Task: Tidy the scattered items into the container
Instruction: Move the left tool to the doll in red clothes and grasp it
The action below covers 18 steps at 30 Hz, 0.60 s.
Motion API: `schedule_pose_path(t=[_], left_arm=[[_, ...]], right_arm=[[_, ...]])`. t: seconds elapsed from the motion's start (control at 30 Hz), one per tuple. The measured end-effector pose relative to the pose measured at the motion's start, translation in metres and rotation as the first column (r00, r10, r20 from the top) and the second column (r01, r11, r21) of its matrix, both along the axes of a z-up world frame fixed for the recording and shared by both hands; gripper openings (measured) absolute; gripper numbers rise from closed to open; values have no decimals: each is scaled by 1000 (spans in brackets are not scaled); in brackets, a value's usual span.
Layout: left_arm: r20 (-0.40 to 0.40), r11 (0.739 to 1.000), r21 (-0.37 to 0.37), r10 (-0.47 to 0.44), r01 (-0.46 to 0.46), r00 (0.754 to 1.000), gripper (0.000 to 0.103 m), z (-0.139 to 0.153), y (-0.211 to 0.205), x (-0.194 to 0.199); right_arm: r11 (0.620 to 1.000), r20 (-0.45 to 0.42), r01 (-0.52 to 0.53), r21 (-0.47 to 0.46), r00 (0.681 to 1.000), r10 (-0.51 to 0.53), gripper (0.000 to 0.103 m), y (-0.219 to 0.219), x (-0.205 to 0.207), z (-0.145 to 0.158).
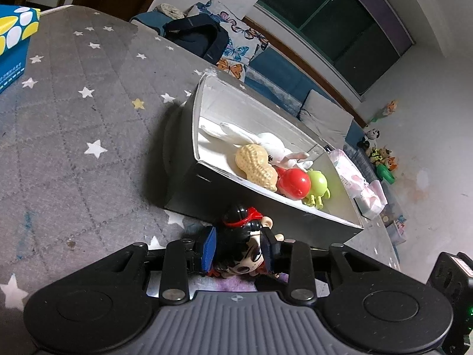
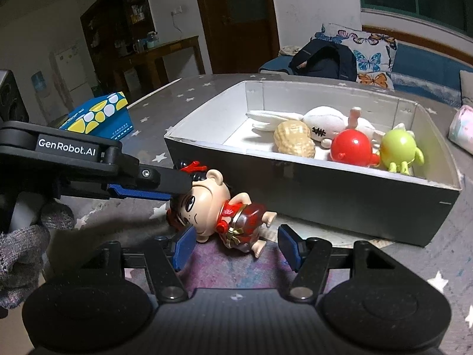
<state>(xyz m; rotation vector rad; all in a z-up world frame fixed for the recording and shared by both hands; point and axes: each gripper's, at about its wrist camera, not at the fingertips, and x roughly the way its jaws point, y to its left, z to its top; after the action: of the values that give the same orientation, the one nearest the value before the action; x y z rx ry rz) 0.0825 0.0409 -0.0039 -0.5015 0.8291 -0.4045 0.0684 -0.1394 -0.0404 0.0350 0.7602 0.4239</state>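
Observation:
A doll figure (image 2: 218, 207) with black hair, a red bow and a red outfit lies on the grey star mat just in front of the box. My left gripper (image 1: 239, 250) is shut on the doll's head (image 1: 248, 251); it also shows in the right wrist view (image 2: 177, 190), coming in from the left. My right gripper (image 2: 236, 244) is open, its blue pads (image 2: 184, 245) on either side of the doll's body without touching. The dark box (image 2: 325, 189) with a white inside holds a white plush rabbit (image 2: 322, 122), a peanut toy (image 2: 292, 142), a red ball toy (image 2: 351, 148) and a green figure (image 2: 397, 149).
A blue and yellow carton (image 2: 100, 118) stands on the mat at the left. A pink package (image 2: 461, 128) lies right of the box. A sofa with a butterfly pillow (image 2: 366, 56) and a dark bag (image 2: 325, 59) is behind.

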Motion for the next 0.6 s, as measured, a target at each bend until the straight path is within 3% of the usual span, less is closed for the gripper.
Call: schedule_pose_path(t=[0.6], left_arm=[[19,1000,-20,-14,14,1000,40,-7,4,6]], right_arm=[[998,-44,-49,31,998,50,63,7,18,-13]])
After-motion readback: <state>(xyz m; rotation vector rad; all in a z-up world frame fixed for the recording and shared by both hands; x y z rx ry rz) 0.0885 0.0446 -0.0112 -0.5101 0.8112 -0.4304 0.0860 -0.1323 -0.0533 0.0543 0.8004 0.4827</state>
